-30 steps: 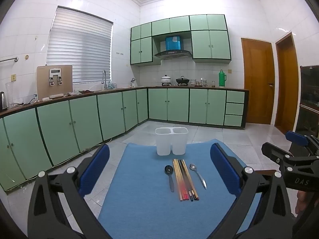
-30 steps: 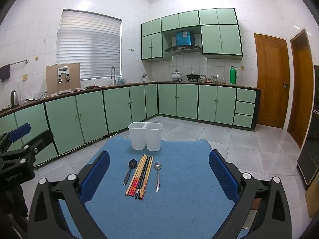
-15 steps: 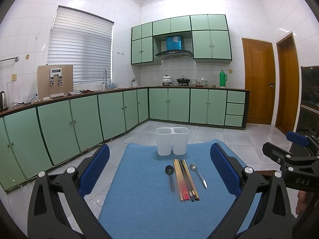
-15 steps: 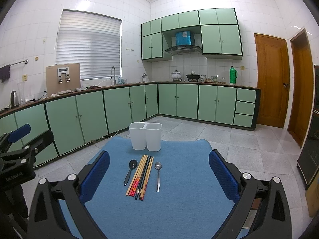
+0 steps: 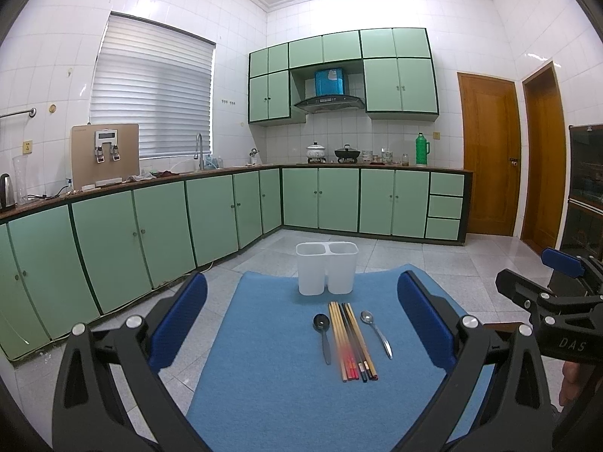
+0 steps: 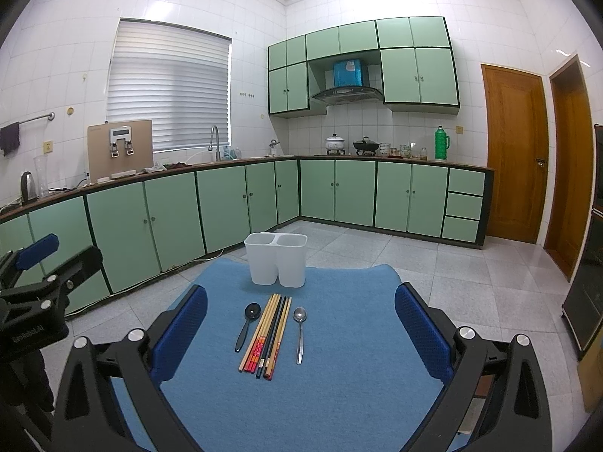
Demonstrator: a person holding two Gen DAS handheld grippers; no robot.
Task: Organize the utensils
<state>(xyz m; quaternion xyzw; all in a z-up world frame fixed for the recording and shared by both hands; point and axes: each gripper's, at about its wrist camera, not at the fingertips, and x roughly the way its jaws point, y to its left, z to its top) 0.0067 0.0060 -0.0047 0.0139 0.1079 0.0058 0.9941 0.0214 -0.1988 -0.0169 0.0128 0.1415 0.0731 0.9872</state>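
Observation:
A white two-compartment utensil holder (image 5: 326, 268) (image 6: 276, 260) stands upright at the far end of a blue mat (image 5: 264, 358) (image 6: 339, 376). In front of it lie a black spoon (image 5: 323, 333) (image 6: 247, 324), a bundle of several chopsticks (image 5: 350, 339) (image 6: 268, 333) and a silver spoon (image 5: 375, 331) (image 6: 300, 329). My left gripper (image 5: 301, 324) is open and empty above the near part of the mat. My right gripper (image 6: 300, 324) is open and empty too. Each gripper shows at the edge of the other's view: the right one (image 5: 557, 301), the left one (image 6: 37, 282).
The mat covers a table with tiled floor (image 6: 471, 275) around it. Green cabinets (image 5: 150, 233) with a worktop run along the left and back walls. Two wooden doors (image 6: 512, 150) and a dark cabinet (image 6: 591, 282) are on the right.
Both views have shifted very slightly; the utensils and the holder have not moved and both grippers stay open.

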